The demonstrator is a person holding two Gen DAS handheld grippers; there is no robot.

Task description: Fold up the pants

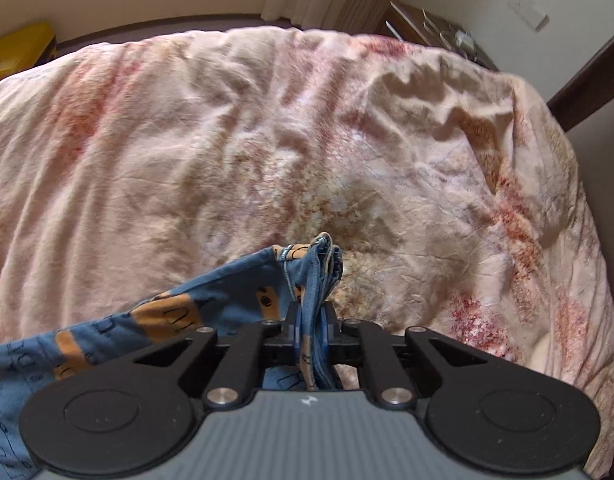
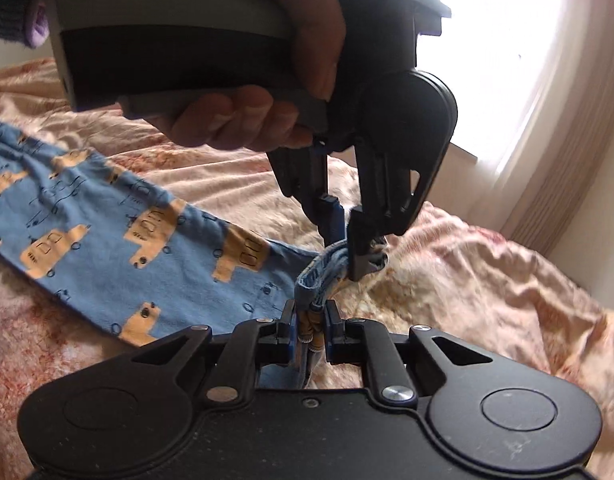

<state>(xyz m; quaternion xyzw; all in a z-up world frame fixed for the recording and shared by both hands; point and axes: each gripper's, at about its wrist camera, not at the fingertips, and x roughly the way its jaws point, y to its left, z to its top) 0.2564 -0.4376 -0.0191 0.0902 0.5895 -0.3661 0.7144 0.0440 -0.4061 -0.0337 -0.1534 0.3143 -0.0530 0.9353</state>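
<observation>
Both grippers pinch the same bunched end of the blue bus-print pants (image 2: 119,240): the left gripper (image 2: 349,250), held in a hand (image 2: 267,92), comes down from above and clamps the gathered hem, and the right gripper (image 2: 310,322) is closed narrow on the fold just beside it, likely so 2 grips lift 1 edge evenly for the fold. The rest of the pants trails flat across the floral duvet (image 2: 487,280) away from the window-side edge; the bed (image 1: 267,120) beyond is bare, giving room to lay the fold.
</observation>
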